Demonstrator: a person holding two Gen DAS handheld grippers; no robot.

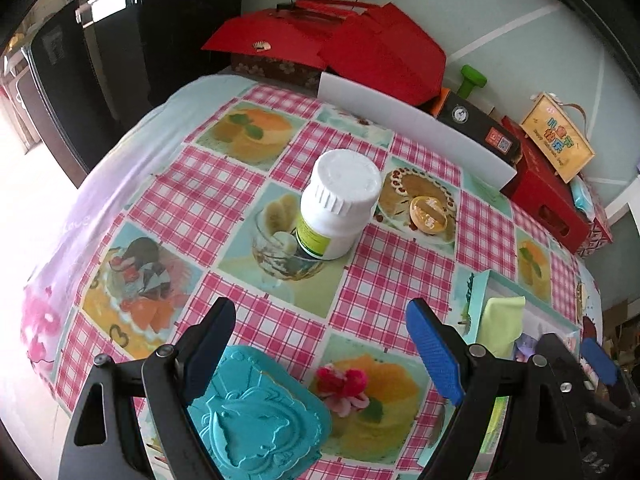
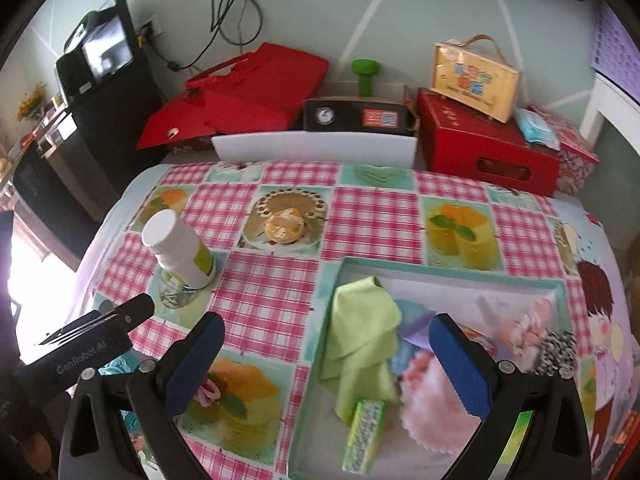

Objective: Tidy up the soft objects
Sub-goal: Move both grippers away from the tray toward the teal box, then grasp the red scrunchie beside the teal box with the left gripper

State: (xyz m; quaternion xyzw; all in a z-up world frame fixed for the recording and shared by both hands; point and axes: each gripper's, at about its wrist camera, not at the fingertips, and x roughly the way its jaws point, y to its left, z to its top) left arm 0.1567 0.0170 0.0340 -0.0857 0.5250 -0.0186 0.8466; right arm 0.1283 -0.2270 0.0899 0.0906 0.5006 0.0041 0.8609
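Note:
My left gripper (image 1: 320, 344) is open above the table, with a teal embossed soft pad (image 1: 256, 416) lying under its left finger near the front edge. My right gripper (image 2: 324, 360) is open and empty over the left part of a teal-rimmed tray (image 2: 452, 270). The tray holds a green cloth (image 2: 360, 340), a pink scalloped cloth (image 2: 432, 412), a blue cloth (image 2: 412, 312), a green packet (image 2: 364, 436) and other soft items. The tray (image 1: 476, 304) and green cloth (image 1: 502, 324) also show at the right of the left wrist view.
A white pill bottle (image 1: 338, 208) stands mid-table on the checked tablecloth (image 1: 224, 184); it shows tilted in the right wrist view (image 2: 180, 248). An orange wrapped item (image 1: 430, 214) lies beyond it. Red boxes (image 2: 484, 148), a white board (image 2: 316, 148) and a black case line the far edge.

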